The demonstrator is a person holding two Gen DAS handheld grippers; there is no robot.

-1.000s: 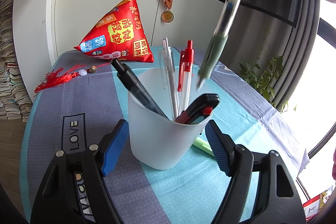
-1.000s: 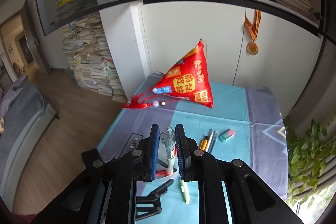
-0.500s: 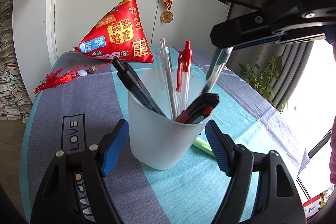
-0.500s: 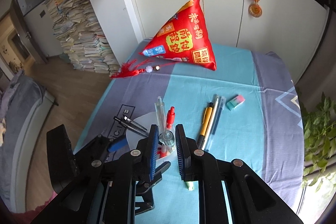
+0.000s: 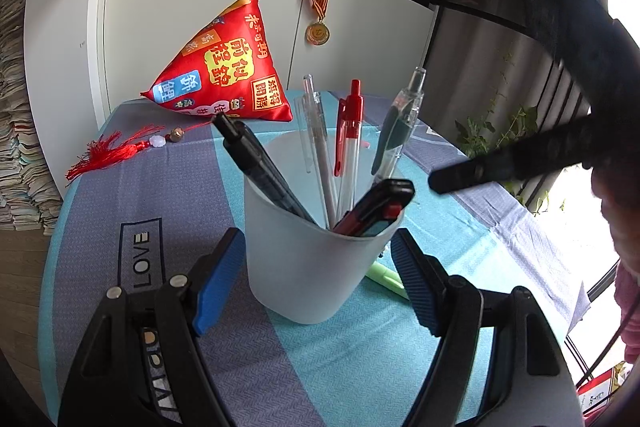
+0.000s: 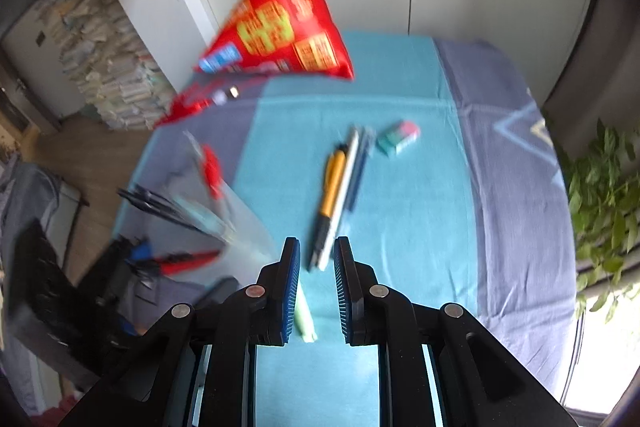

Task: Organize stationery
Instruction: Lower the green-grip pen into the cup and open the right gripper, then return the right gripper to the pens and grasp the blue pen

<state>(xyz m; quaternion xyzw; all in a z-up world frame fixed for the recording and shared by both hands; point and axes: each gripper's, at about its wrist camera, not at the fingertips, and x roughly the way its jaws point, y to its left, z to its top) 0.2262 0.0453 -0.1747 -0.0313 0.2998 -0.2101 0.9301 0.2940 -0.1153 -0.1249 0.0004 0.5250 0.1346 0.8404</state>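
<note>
A white plastic cup [image 5: 304,267] stands on the tablecloth between the blue pads of my left gripper [image 5: 316,275], which is shut on its sides. In the cup are a black pen [image 5: 260,167], a clear pen, a red pen [image 5: 350,139], a black-and-red marker [image 5: 376,207] and a clear pen with a green grip [image 5: 400,127]. My right gripper [image 6: 317,267] is open with a narrow gap and nothing between its pads. It hangs over the table to the right of the blurred cup [image 6: 240,231]. Ahead of it lie an orange pen [image 6: 330,187], a white pen and a blue pen.
A green highlighter [image 6: 304,315] lies under the right gripper's left pad, right of the cup. An eraser [image 6: 398,141] lies past the loose pens. A red triangular cushion [image 5: 224,67] with a tassel stands at the table's back. A plant [image 6: 600,207] grows beyond the right edge.
The right gripper lowered the clear pen with the green grip into the cup, let it go and swung away to the right. The left gripper and cup have not moved.
</note>
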